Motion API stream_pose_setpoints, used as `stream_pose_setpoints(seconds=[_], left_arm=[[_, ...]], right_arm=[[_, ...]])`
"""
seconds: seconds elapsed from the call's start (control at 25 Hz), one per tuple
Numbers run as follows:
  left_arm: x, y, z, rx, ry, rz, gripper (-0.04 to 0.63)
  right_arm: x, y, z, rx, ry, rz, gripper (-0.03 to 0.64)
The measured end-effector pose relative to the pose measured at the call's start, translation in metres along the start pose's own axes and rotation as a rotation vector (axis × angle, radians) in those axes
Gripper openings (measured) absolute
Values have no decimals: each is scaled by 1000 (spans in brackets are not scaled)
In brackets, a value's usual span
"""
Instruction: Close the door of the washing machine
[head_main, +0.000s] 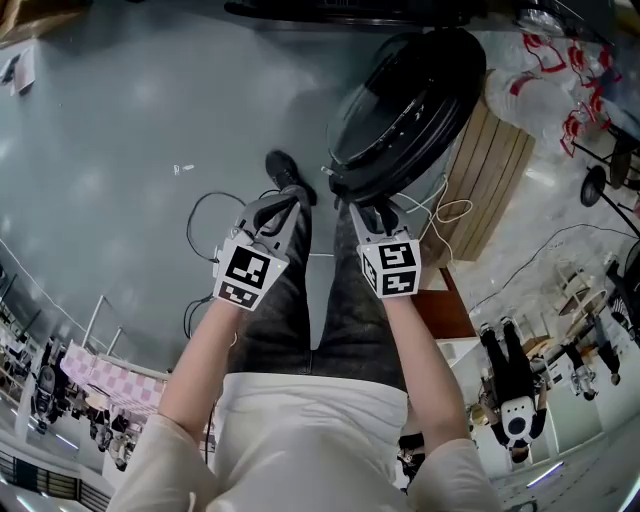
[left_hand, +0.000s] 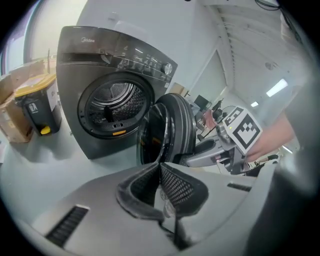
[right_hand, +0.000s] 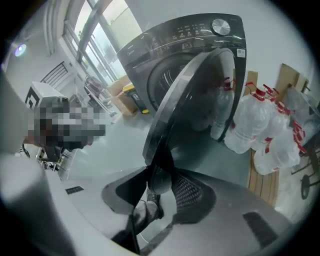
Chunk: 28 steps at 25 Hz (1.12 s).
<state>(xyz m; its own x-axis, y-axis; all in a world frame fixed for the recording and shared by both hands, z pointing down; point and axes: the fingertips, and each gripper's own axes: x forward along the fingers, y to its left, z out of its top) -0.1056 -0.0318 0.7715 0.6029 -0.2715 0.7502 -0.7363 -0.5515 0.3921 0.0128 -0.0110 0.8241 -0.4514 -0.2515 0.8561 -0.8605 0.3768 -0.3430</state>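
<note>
The dark grey washing machine (left_hand: 90, 70) stands with its drum (left_hand: 117, 102) open. Its round black door (head_main: 405, 110) is swung out on the right. My right gripper (head_main: 372, 212) is at the door's near rim, and in the right gripper view the door's edge (right_hand: 165, 130) comes down between the fingertips of this gripper (right_hand: 161, 172). Its jaws stand apart and the pads do not press on the rim. My left gripper (head_main: 283, 205) hangs left of the door, free of it. Its tips (left_hand: 160, 165) meet with nothing between them.
Large water bottles (right_hand: 250, 130) with red handles lie by a wooden pallet (head_main: 490, 180) right of the machine. Cardboard boxes and a yellow-lidded container (left_hand: 35, 107) stand to its left. Cables (head_main: 215, 215) trail over the grey floor near the person's shoe (head_main: 285, 172).
</note>
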Motion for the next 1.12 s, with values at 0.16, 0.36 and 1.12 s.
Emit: stream_pose_setpoints(seconds=[0.16,0.36,1.12], left_arm=[[-10,20,-1,-14,-19,21,11],[-22,42,-6,-39,-35,49,11],[-53,109,-7,-115,-118,110,11]], right_arm=[[14,17,16,36,-19,-3,174],[32,38,39,11,-26,29,176],[83,82,145,-72,-151,55,140]])
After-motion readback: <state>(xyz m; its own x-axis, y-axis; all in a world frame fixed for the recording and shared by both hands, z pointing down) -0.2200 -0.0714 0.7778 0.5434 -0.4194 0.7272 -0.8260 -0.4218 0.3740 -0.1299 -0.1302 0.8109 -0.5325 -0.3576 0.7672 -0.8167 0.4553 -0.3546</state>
